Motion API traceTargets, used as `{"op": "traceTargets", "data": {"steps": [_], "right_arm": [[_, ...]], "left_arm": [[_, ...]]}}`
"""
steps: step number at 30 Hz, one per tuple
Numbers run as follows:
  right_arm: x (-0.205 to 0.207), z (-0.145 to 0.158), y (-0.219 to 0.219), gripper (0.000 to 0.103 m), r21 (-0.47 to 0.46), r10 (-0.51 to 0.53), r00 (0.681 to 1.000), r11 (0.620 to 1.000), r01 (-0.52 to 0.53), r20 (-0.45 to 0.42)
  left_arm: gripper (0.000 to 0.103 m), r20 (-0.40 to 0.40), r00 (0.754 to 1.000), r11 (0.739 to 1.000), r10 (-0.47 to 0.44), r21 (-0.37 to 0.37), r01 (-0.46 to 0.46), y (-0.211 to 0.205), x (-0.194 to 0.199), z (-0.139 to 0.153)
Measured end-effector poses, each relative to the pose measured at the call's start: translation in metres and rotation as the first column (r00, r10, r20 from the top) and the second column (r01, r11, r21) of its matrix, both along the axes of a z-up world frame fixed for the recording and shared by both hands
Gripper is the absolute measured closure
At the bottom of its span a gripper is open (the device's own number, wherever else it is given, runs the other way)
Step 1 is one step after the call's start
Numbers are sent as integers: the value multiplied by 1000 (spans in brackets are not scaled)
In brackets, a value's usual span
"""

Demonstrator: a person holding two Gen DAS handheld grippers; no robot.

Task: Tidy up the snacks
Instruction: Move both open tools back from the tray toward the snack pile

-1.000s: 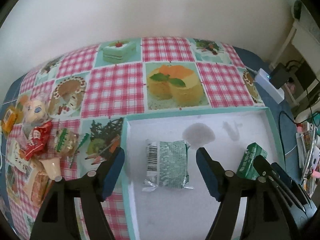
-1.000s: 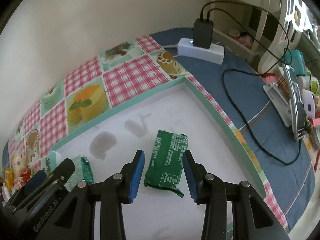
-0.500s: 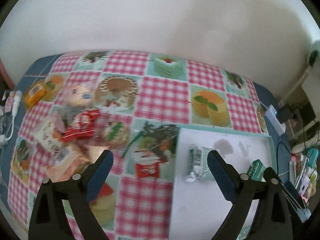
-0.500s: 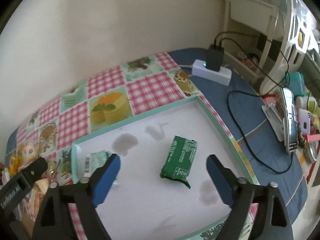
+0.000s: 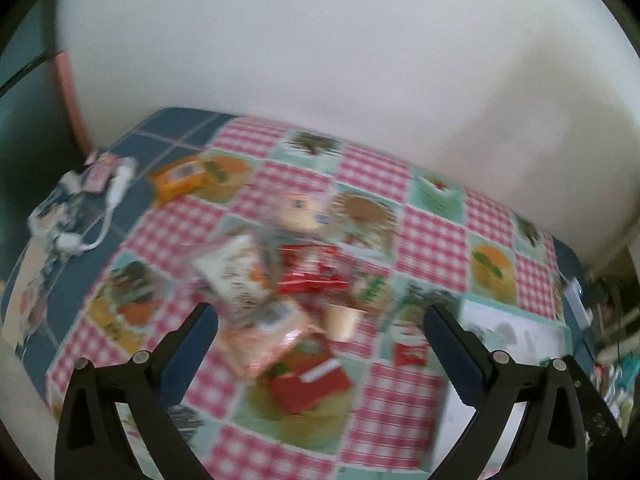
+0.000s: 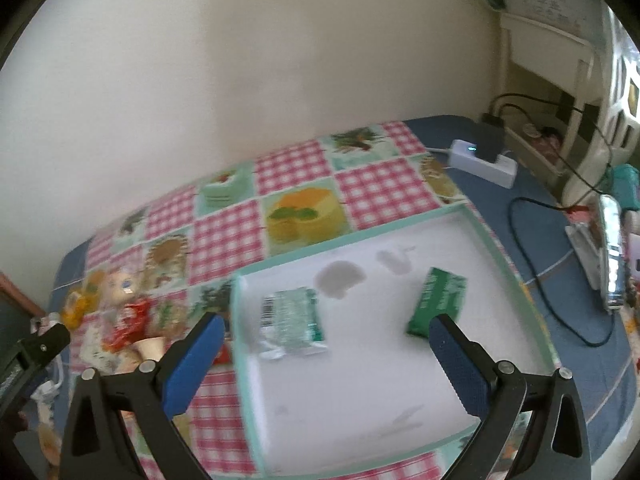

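Two snacks in the tray

The white tray [image 6: 472,236] holds a pale green snack pack [image 6: 294,322] and a dark green one [image 6: 438,300], apart. Both the left gripper [image 5: 320,340] and the right gripper [image 6: 326,350] are opening wide, holding nothing. More snacks [image 5: 280,292] lie piled on the tablecloth [image 5: 432,236].

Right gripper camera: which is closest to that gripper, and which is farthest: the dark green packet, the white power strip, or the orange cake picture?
1. Dark green packet, in the tray by the right fingertip.
2. Orange cake picture, beyond the tray's far rim.
3. White power strip, far right corner.

Soft daylight, left view motion-blurred (right sharper), fisheye edges dark, curved
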State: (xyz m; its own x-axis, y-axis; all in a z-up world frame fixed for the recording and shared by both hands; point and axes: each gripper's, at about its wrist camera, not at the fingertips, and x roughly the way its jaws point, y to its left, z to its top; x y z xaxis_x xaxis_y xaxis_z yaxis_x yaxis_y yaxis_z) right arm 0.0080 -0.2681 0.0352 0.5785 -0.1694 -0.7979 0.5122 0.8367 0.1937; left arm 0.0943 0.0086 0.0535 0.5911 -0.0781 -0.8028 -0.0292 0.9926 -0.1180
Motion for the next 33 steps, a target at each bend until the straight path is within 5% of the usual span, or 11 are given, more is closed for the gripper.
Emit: {"op": "traceTargets", "data": {"steps": [9,16,24,33], "right_arm": [[14,15,52,0,-34,128,991,991,-126,49],[33,7,109,0,-16,262,965,965,-262,21],[53,-13,163,0,-10,371,928,928,-372,-31],[64,-37,177,0,21,402,910,915,-402,-96]], "left_arm": [[1,-17,975,975,222,23,-222,85,-9,-6],[1,-90,932,933,350,126,-338,135,-10,-27],[1,-130,911,918,392,127,-377,167,-10,-44],[1,-236,927,956,293,87,-280,151,6,-79]]}}
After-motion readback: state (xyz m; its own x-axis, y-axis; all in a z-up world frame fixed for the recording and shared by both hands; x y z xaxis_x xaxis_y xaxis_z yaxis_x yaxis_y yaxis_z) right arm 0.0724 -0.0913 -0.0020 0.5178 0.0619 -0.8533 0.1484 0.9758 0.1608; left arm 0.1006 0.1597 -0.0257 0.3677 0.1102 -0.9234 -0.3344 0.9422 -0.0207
